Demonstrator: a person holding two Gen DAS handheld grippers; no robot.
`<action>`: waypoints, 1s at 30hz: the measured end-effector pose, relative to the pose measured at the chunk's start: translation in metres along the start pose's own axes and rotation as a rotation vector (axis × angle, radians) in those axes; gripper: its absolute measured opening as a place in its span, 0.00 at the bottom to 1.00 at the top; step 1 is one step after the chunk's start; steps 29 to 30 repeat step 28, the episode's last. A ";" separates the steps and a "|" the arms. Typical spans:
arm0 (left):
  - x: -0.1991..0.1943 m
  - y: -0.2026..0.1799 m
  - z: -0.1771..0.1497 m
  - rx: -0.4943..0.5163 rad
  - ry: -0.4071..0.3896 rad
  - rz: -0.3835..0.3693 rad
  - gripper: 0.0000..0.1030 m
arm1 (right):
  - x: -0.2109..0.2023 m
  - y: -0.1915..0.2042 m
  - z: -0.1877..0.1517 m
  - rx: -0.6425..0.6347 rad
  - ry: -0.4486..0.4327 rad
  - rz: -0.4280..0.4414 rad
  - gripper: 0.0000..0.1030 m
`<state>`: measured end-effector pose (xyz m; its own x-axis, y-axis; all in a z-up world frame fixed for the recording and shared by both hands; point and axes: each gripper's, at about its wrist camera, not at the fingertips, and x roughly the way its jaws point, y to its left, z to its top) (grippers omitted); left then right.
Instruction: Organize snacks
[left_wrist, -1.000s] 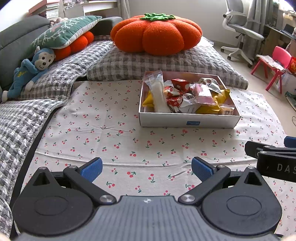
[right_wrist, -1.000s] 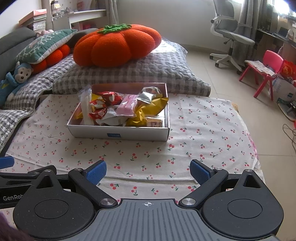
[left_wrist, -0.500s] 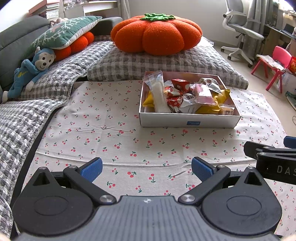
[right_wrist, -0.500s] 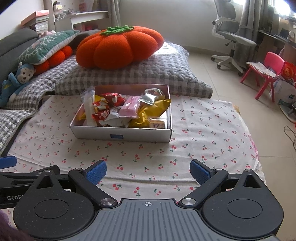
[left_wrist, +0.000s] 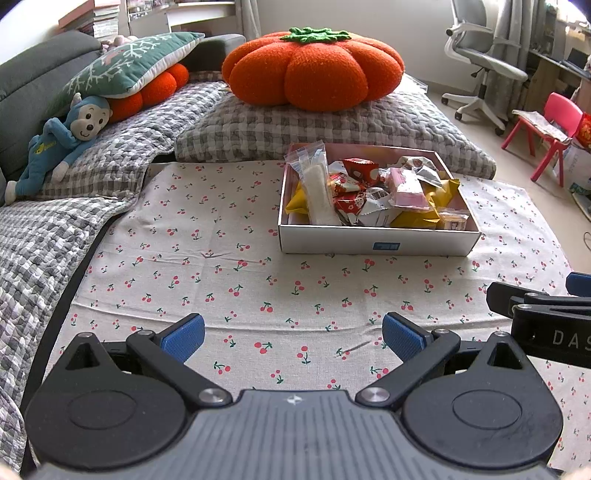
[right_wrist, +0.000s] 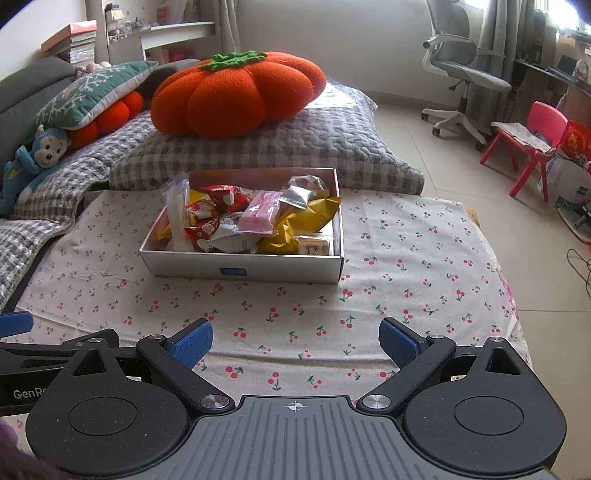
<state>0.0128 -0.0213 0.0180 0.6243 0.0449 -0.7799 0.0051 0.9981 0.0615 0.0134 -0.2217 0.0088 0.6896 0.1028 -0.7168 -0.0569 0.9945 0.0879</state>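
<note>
Here, a shallow white box (left_wrist: 376, 242) sits on a cherry-print cloth (left_wrist: 221, 280) spread over a low bed-like surface, ahead of both tools and slightly to the right in the left wrist view. The box holds a loose heap of wrapped snacks (left_wrist: 373, 195): a long clear packet with a pale bar (left_wrist: 318, 184) stands against its left wall, red-and-white wrappers (left_wrist: 351, 186) lie in the middle, a pink packet (left_wrist: 406, 186) rests on top toward the right, and yellow bags (right_wrist: 306, 218) fill the right side, with a small orange-tan packet (right_wrist: 314, 245) at the near right corner. The left hand-held gripper (left_wrist: 293, 338) hovers above the bare cloth near the viewer, its blue-padded fingers (left_wrist: 183, 338) spread wide with nothing between them. The right hand-held gripper (right_wrist: 295, 341) is held just beside it, likewise spread wide and empty, well short of the box. Each tool appears at the edge of the other's view. Behind the box a grey checked cushion (left_wrist: 332, 125) carries an orange pumpkin-shaped pillow (left_wrist: 314, 70). To the left, a green snowflake pillow (left_wrist: 125, 70) lies over a second orange pillow, and a blue monkey toy (left_wrist: 62, 144) rests on a checked quilt (left_wrist: 33, 251). On the floor at the right stand a grey office chair (right_wrist: 461, 70) and a small pink chair (right_wrist: 532, 133).
</note>
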 end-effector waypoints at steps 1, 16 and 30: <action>0.000 0.000 0.000 0.000 0.000 0.000 1.00 | 0.000 0.000 0.000 0.000 0.000 0.000 0.95; -0.001 0.000 0.000 -0.001 0.000 -0.002 1.00 | 0.000 0.000 -0.001 0.000 -0.001 0.000 0.95; -0.001 0.001 0.001 0.007 0.000 -0.002 1.00 | 0.000 0.000 0.000 0.000 0.000 0.000 0.95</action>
